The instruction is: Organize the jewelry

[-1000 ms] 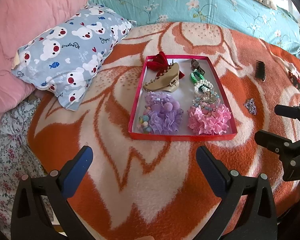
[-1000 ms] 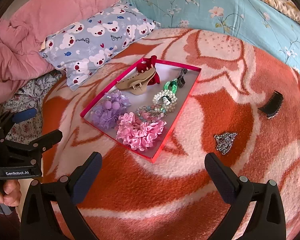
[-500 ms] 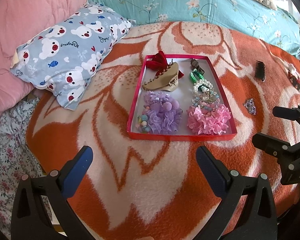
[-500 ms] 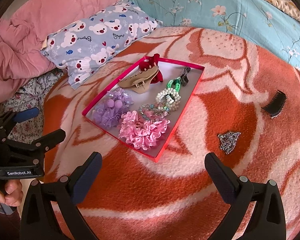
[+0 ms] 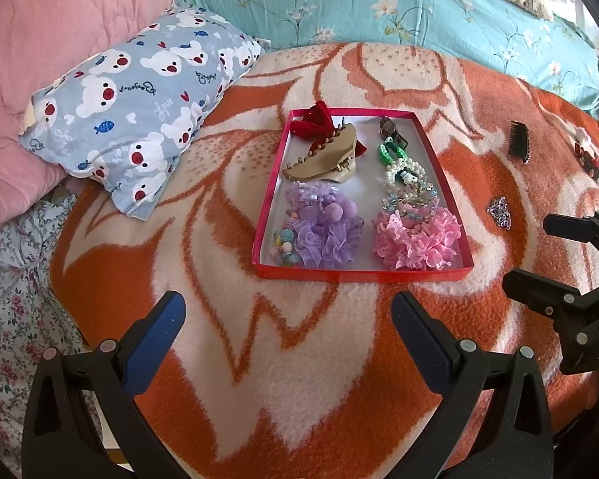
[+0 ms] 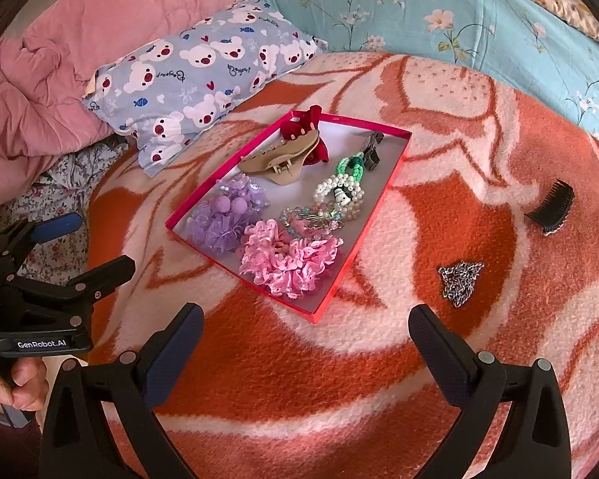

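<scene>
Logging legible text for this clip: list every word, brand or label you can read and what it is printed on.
"GenRobot.AI": white print on the black body of the left tongs, seen from the right wrist view.
"Bonjour": cursive print repeated on the bear-pattern pillow, appearing upside down or mirrored.
Other cursive words on the pillow: too small to read.
White lettering on the right tongs body: cut off, unreadable.

Open orange-and-cream blanket lies near the red tray. Right of it, only a silver chain and black comb interrupt the space.
</scene>
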